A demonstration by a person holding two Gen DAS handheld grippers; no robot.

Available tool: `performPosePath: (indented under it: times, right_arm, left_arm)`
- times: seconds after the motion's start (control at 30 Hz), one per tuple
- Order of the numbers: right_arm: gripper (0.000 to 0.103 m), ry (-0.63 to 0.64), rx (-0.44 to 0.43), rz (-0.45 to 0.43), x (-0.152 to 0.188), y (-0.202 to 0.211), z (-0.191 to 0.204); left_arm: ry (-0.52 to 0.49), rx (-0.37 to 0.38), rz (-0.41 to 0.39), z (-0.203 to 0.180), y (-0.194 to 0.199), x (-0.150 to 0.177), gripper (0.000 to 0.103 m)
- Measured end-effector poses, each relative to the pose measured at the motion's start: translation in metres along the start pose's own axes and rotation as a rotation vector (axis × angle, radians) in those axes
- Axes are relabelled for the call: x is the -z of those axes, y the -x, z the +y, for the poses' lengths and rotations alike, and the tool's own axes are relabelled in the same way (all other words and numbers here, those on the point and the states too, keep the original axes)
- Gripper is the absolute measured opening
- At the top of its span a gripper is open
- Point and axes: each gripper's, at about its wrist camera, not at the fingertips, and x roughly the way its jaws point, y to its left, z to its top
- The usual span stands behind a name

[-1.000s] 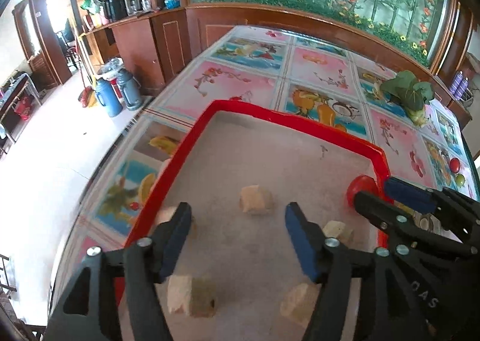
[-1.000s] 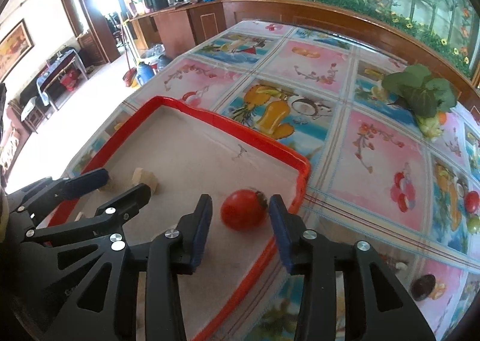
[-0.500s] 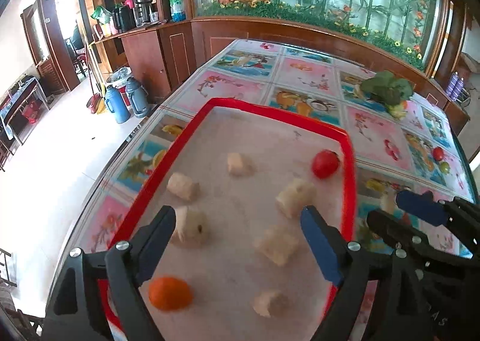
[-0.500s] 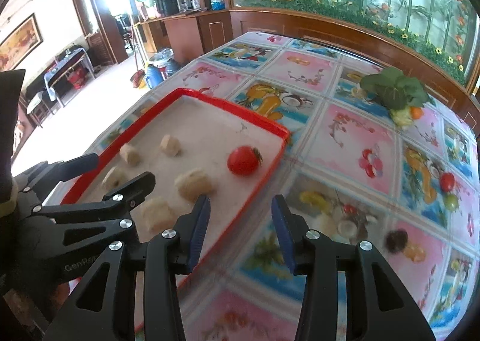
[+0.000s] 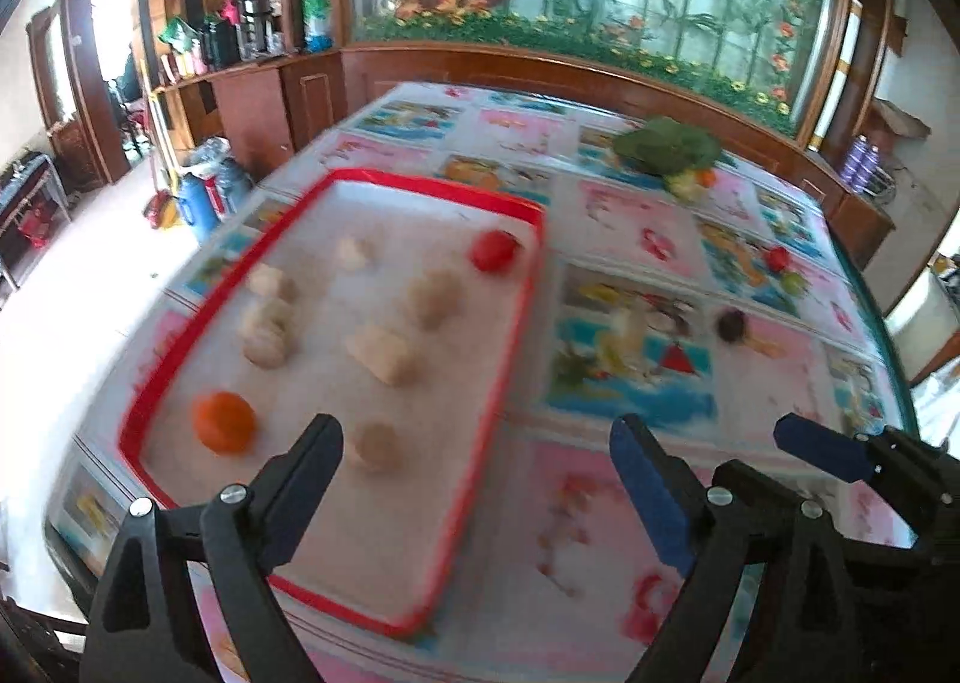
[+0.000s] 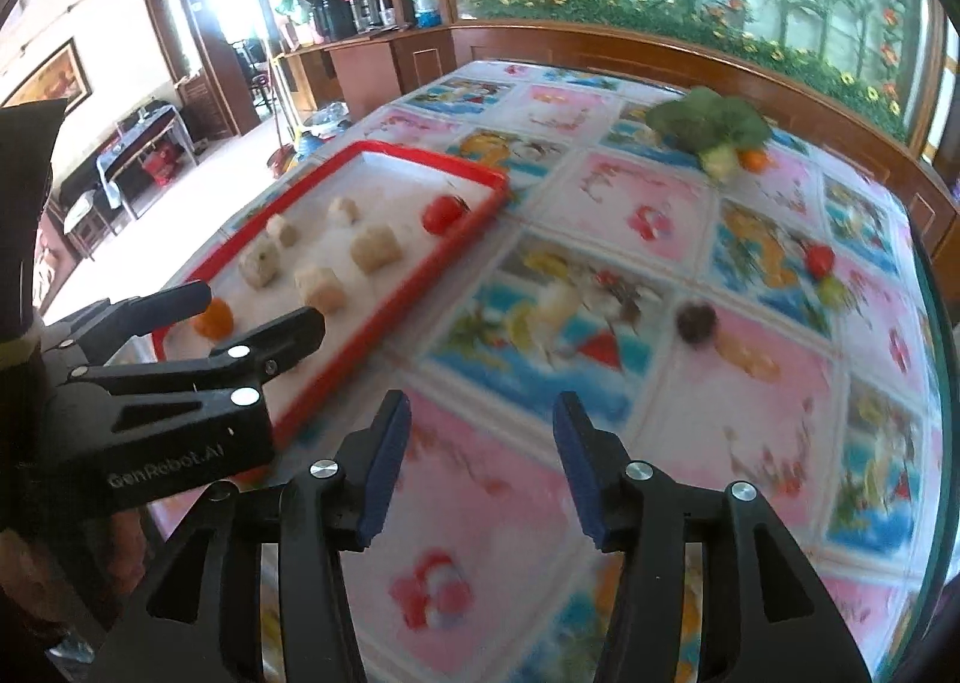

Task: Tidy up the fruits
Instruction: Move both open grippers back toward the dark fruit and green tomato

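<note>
across the bright picture-patterned tablecloth, both the left gripper and right gripper hang wide open and empty, so fetching the dark fruit for the red tray looks next.

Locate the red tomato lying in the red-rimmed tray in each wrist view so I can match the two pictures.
Left wrist view: the red tomato sits upper centre, in the tray's far right corner.
Right wrist view: it sits left of centre in the upper half, in the same far right corner.
Shared landmark: the red-rimmed tray; the orange fruit lies at its near end.
</note>
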Motion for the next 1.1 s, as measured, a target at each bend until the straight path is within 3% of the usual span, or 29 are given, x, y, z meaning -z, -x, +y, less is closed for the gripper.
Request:
performPosePath:
  times: [0.3, 0.5, 0.83, 1.03, 1.1]
  right_arm:
    - [0.049, -0.118, 0.042, 0.033, 0.053, 0.023, -0.069]
    - [0.05, -0.216, 0.087, 0.024, 0.066, 0.034, -0.127]
    - [0.05, -0.288, 0.145, -0.019, 0.032, 0.017, -0.212]
    - [0.051, -0.318, 0.124, -0.034, -0.001, -0.012, -0.246]
    - [0.057, -0.33, 0.113, -0.022, -0.015, -0.028, -0.258]
  left_arm:
    - [-0.068, 0.07, 0.069, -0.067, -0.016, 0.023, 0.092]
    - [-0.111, 0.078, 0.094, -0.107, -0.04, 0.014, 0.092]
    - [-0.123, 0.063, 0.093, -0.161, -0.094, -0.041, 0.092]
    - [-0.112, 0.053, 0.118, -0.168, -0.109, -0.047, 0.092]
    - [-0.105, 0.057, 0.122, -0.168, -0.109, -0.046, 0.092]
